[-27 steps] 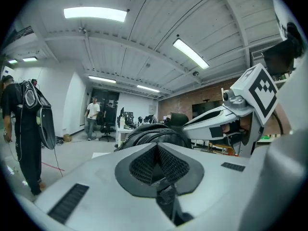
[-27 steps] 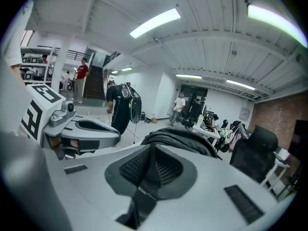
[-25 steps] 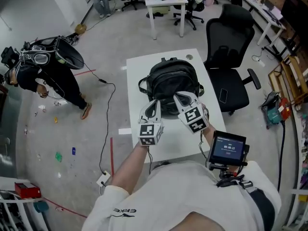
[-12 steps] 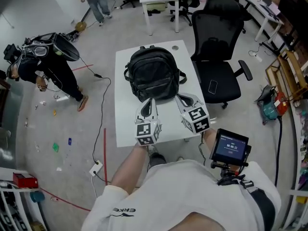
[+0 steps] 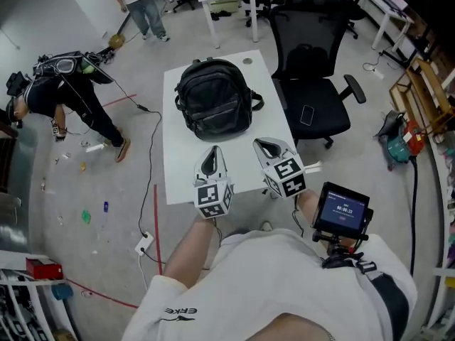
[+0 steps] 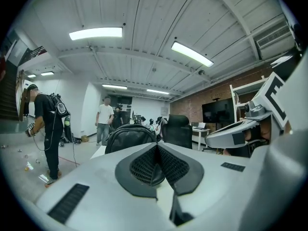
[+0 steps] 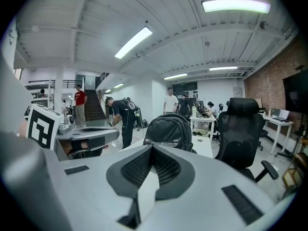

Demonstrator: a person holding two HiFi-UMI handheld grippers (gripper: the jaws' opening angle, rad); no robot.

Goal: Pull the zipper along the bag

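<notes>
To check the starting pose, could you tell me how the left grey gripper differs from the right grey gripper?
The left grey gripper points straight at the black backpack; the right grey gripper angles inward towards it. The left sits nearer the white table's front edge; the right reaches slightly further. Both are shut, empty and clear of the backpack.

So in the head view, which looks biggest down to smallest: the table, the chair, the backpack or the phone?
1. table
2. chair
3. backpack
4. phone, tiny, lying on the chair's seat
</notes>
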